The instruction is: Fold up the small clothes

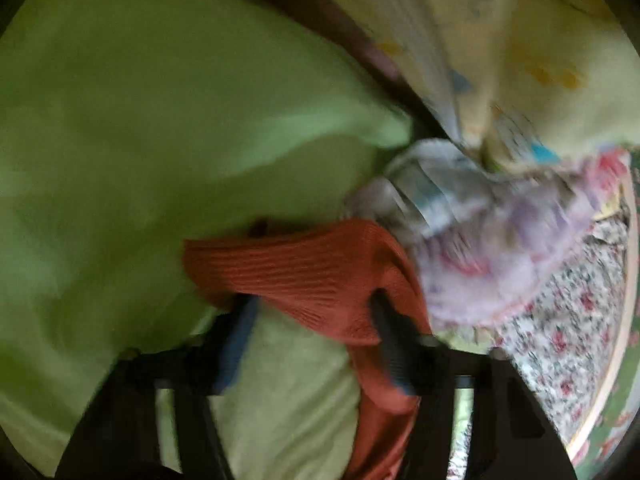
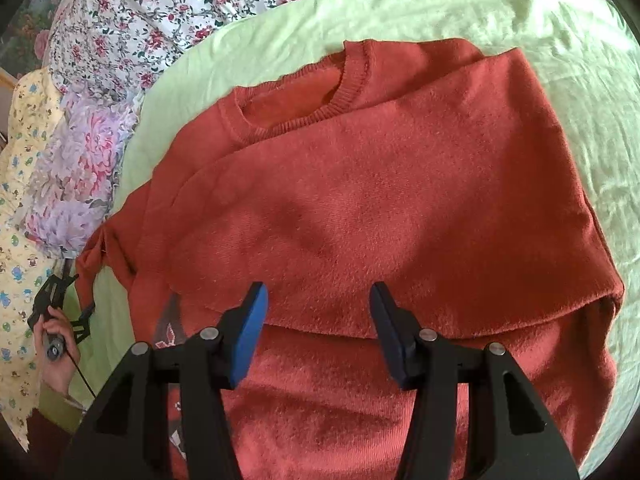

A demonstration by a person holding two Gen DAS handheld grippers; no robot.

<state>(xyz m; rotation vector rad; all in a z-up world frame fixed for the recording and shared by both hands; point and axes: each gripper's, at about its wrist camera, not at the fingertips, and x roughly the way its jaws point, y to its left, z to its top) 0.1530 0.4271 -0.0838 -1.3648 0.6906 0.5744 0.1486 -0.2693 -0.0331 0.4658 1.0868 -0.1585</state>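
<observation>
A rust-red knitted sweater (image 2: 400, 200) lies on the green sheet (image 2: 560, 92), neck toward the far side, with one side folded over its body. My right gripper (image 2: 316, 300) hovers open just over its lower middle with nothing between the fingers. One sleeve trails off to the left, where a hand (image 2: 56, 364) holds my left gripper (image 2: 60, 304) at the sleeve's end. The left wrist view is blurred. There the ribbed sleeve (image 1: 304, 264) lies across the tips of the left gripper (image 1: 314, 300), whose fingers stand apart with green sheet showing between them.
Beside the sheet on the left lie a lilac floral cloth (image 2: 80, 168) and a yellow printed cloth (image 2: 24, 152). White bedding with red flowers (image 2: 180, 4) runs along the far side. The same heap of cloths (image 1: 500, 216) fills the right of the left wrist view.
</observation>
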